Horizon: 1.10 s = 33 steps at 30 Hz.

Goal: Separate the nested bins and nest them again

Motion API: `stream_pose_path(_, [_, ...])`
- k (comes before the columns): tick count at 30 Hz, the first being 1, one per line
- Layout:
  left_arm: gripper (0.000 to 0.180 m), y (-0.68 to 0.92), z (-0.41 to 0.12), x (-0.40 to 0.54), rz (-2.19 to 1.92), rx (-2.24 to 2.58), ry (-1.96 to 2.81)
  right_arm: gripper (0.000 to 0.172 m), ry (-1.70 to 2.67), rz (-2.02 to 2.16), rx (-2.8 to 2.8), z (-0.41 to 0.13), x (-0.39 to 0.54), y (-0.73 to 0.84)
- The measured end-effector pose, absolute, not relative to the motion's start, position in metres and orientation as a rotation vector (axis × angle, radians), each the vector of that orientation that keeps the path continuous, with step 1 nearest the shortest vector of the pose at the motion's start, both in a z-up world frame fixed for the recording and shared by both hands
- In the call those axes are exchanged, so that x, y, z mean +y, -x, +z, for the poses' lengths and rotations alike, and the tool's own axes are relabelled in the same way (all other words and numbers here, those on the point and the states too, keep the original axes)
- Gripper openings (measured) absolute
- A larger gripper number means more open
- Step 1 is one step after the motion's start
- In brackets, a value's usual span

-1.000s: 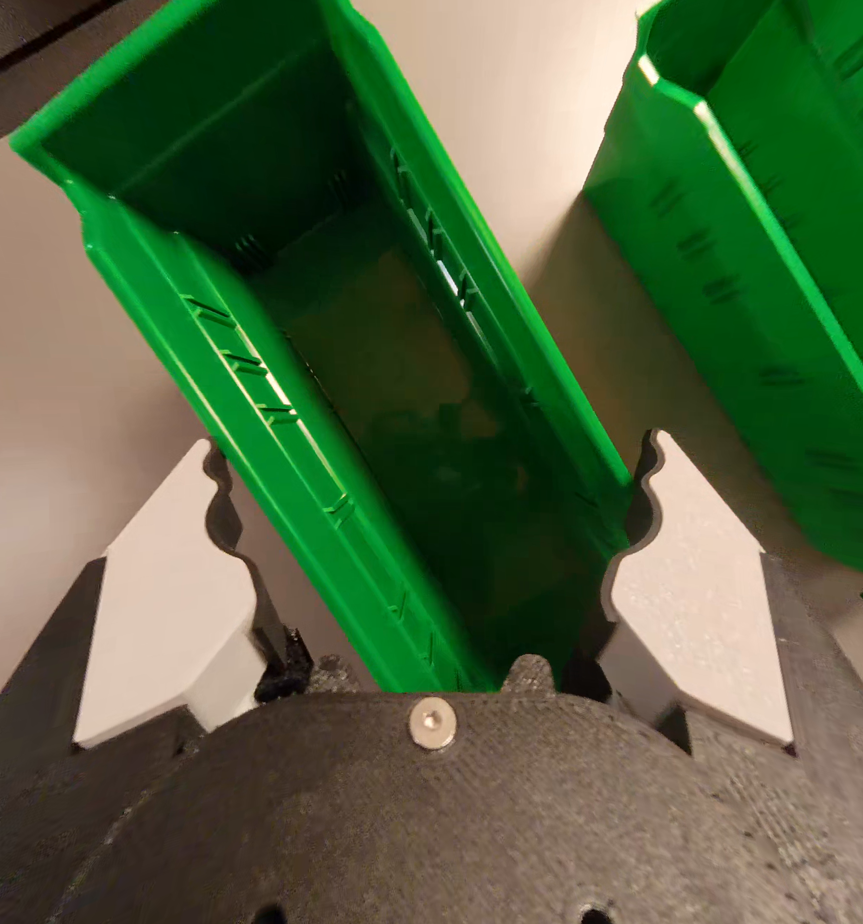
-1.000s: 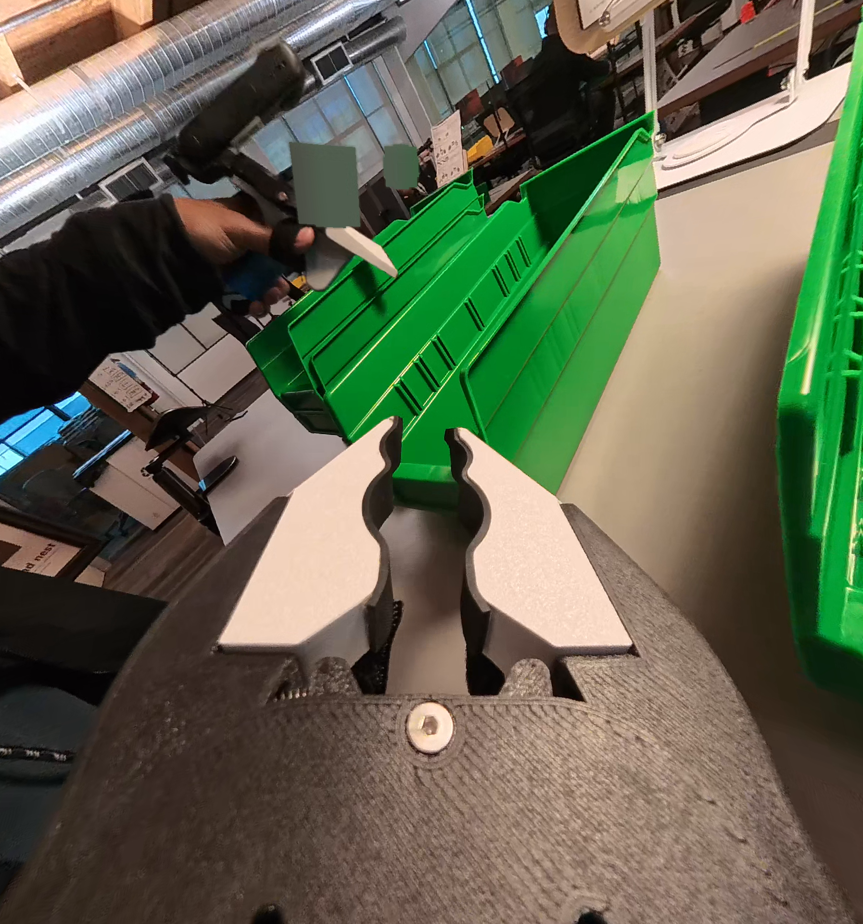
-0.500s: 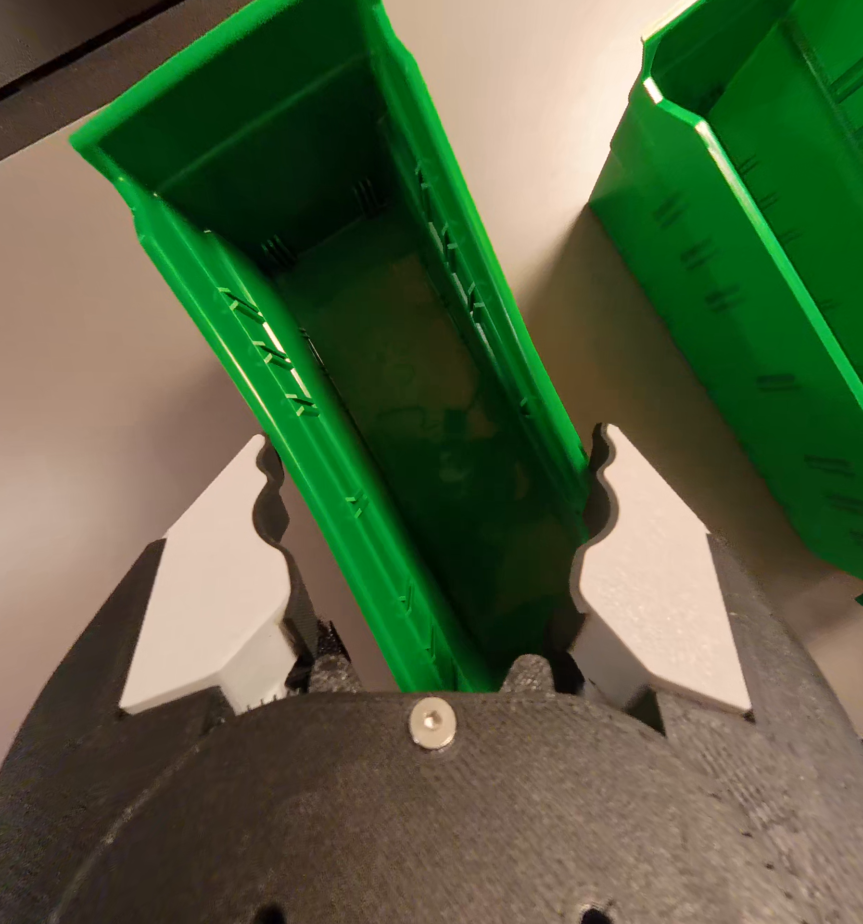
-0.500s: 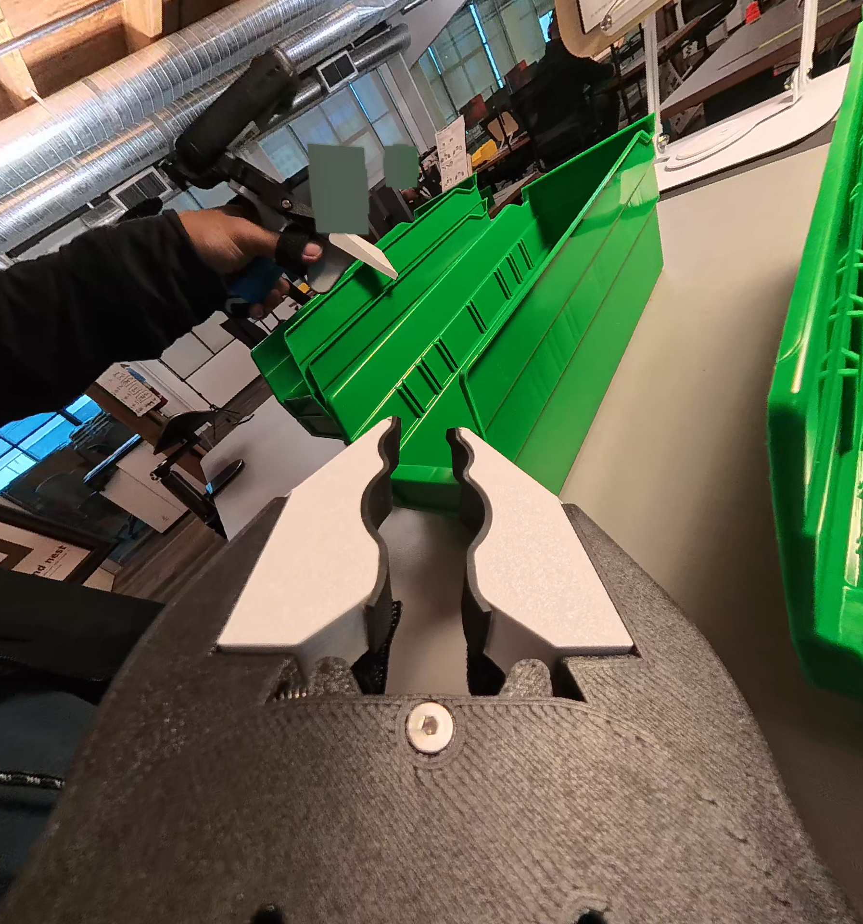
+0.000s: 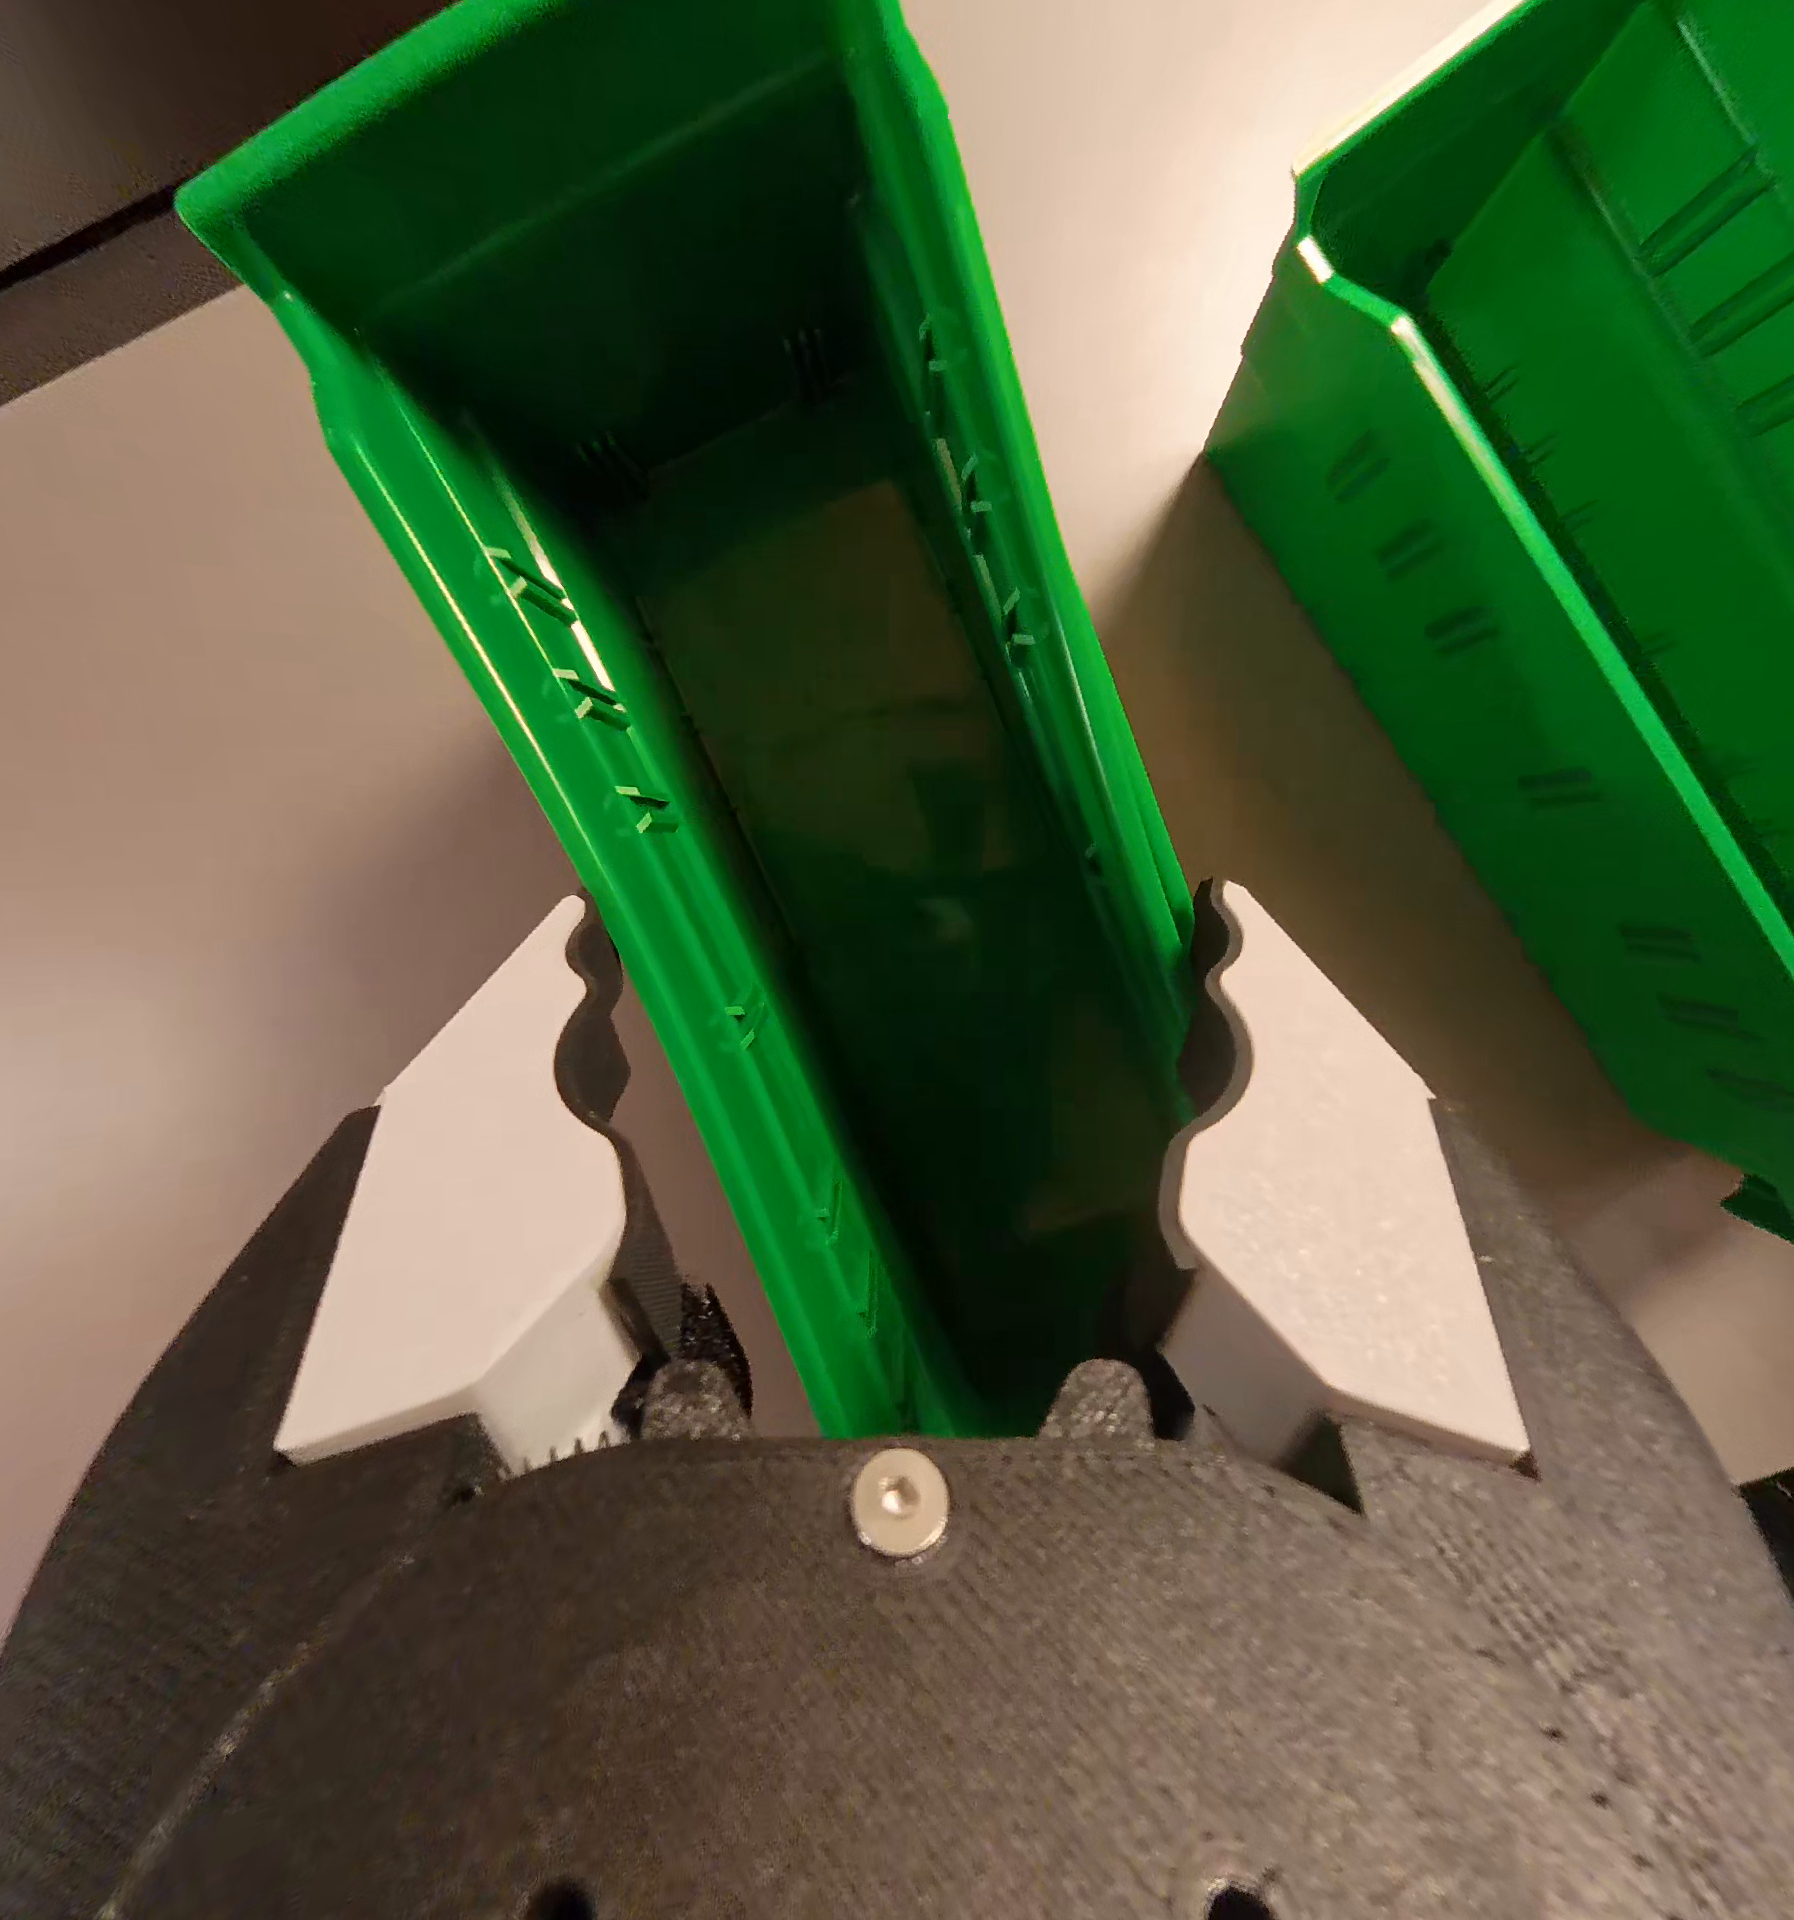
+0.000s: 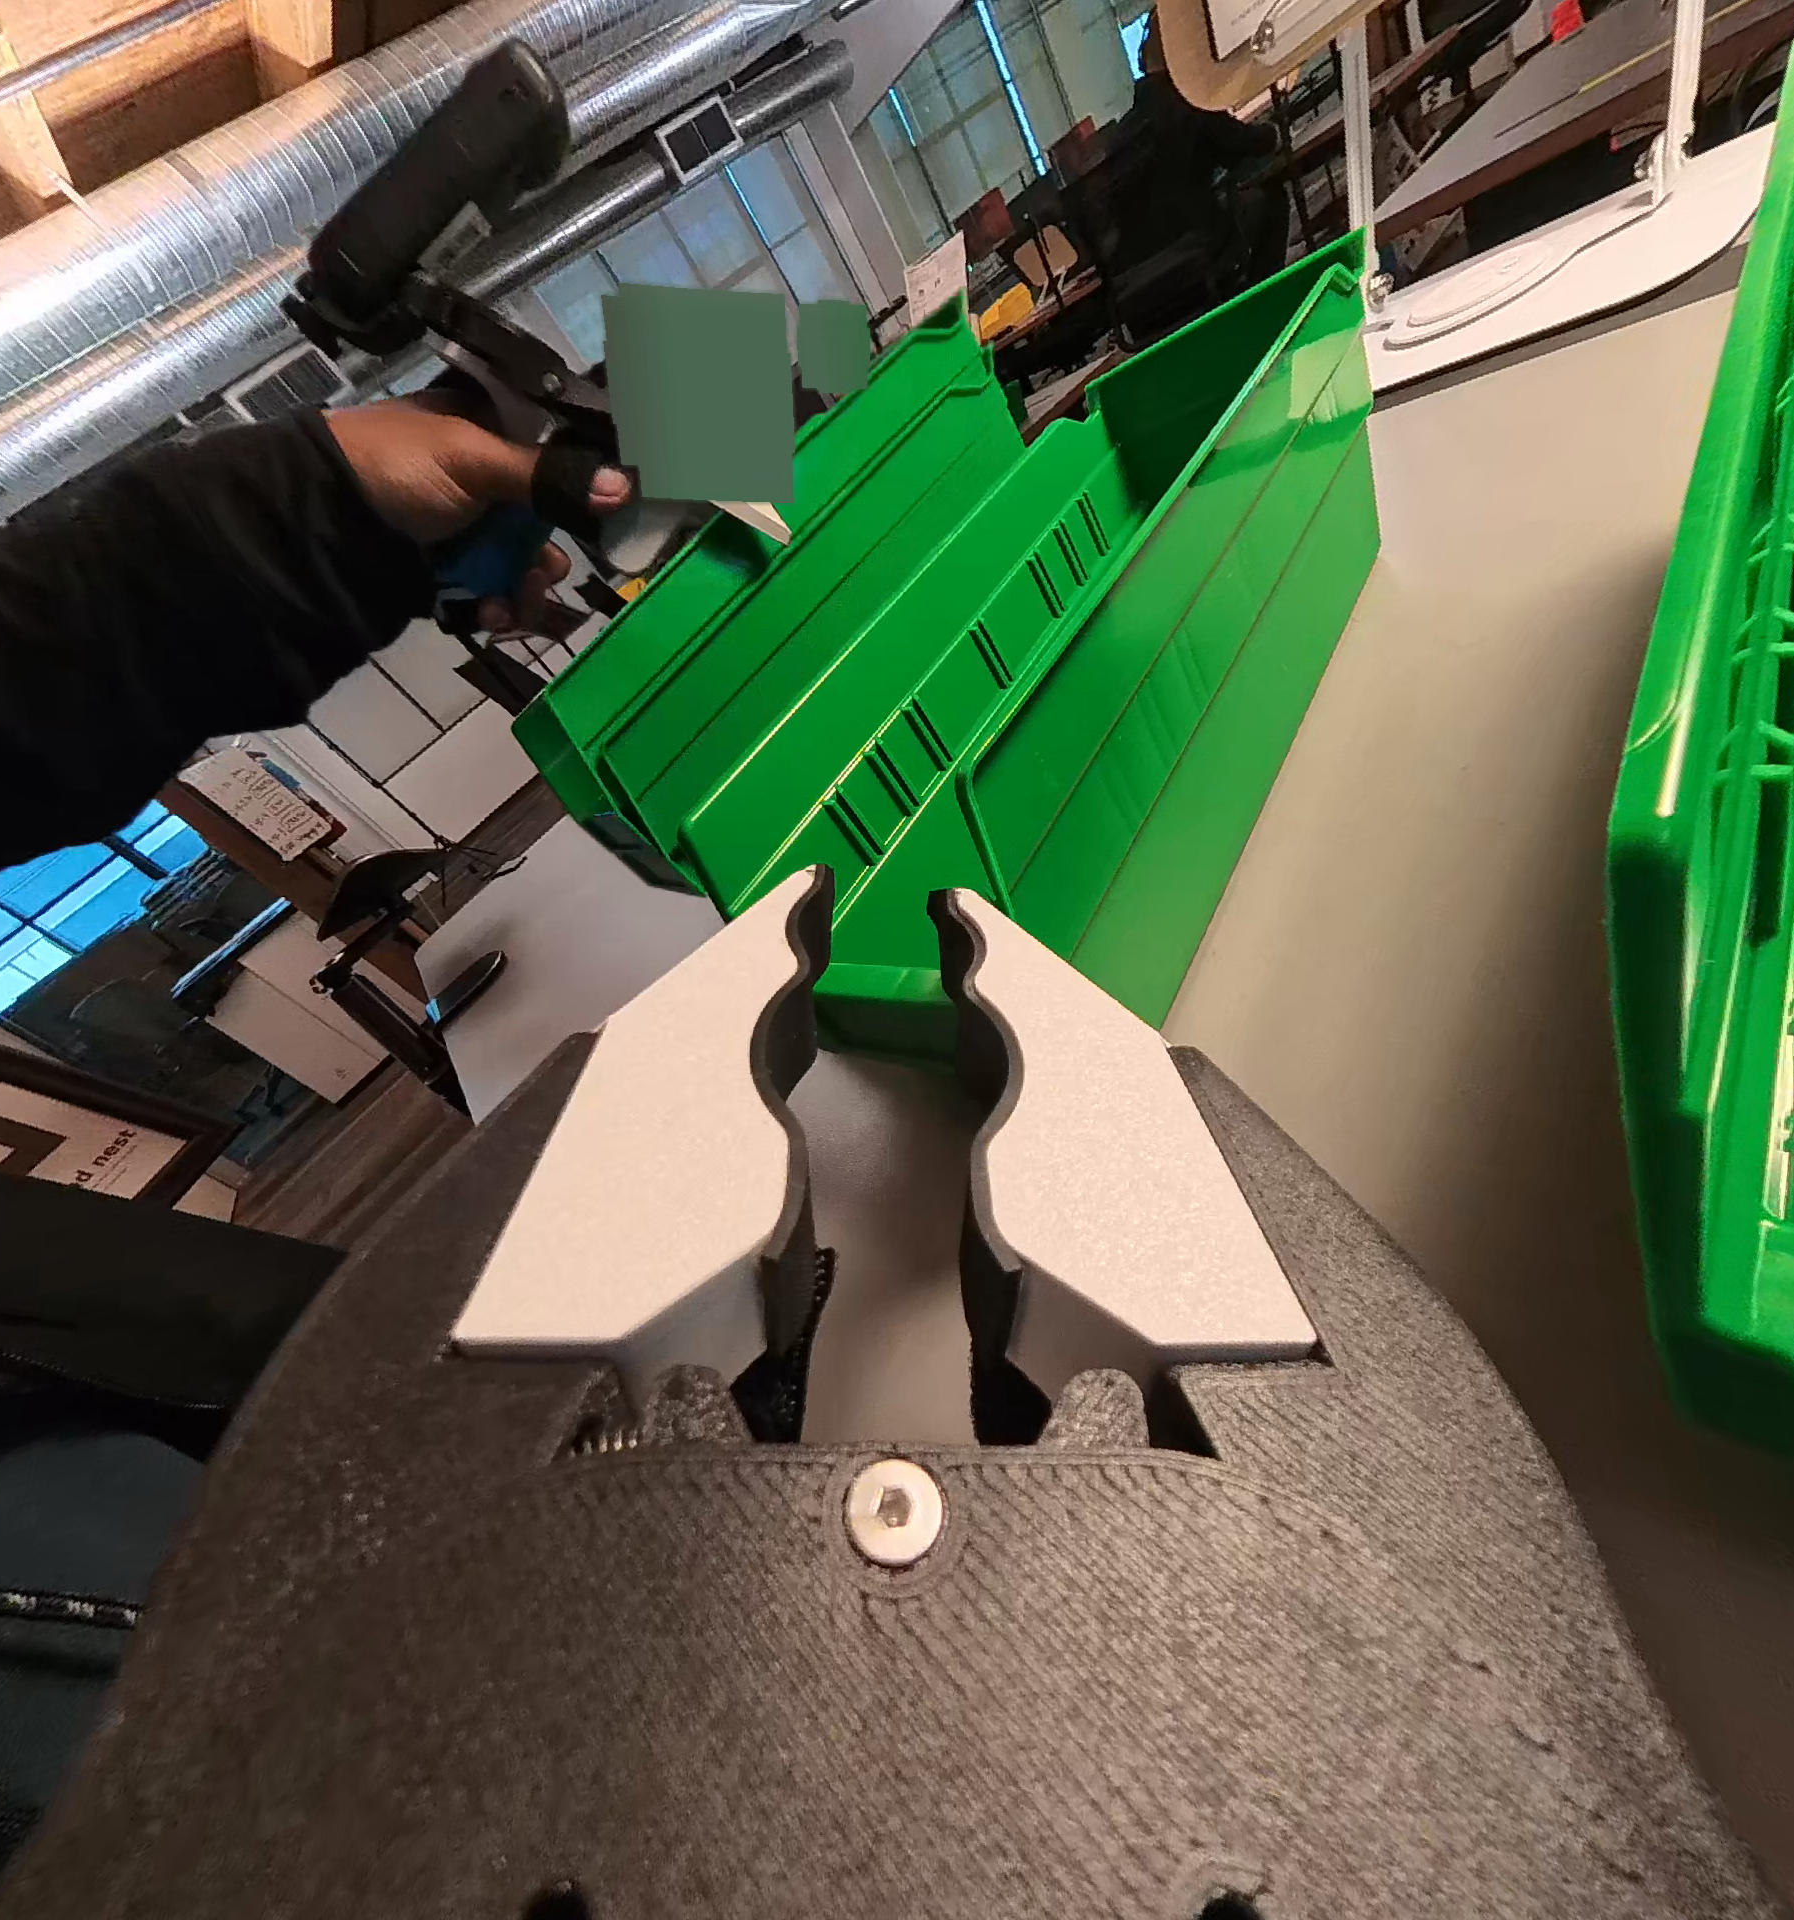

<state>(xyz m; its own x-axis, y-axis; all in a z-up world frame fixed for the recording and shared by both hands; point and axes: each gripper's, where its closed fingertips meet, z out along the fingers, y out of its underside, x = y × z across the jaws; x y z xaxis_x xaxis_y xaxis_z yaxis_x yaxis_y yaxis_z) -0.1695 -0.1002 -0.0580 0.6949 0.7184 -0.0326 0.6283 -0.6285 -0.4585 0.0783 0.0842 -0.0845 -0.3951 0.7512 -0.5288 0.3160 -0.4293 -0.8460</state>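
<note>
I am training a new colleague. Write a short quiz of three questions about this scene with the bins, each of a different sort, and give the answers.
1. Multiple choice: what colour are the bins on the table? A blue, B green, C grey.
2. True or false: the left tongs straddle a long narrow bin, with one finger on each side of it.
3. Fill in: the fingers stand farther apart on the ___ tongs than on the right tongs.

Key: 1 B; 2 true; 3 left.
</note>
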Motion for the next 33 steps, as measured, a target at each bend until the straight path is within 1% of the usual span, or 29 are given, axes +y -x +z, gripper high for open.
stream_pose_path(23, [0.103,0.156,-0.031,-0.117,0.289,-0.976,2.526,0.021,1.49,1.887,-1.452,-0.084,0.084,-0.079])
stream_pose_path(30, [0.101,0.156,-0.028,-0.119,0.291,-0.975,2.516,0.021,1.489,1.887,-1.451,-0.084,0.084,-0.079])
stream_pose_path(33, [0.1,0.151,-0.037,-0.124,0.272,-0.984,2.559,0.021,1.489,1.889,-1.449,-0.084,0.084,-0.079])
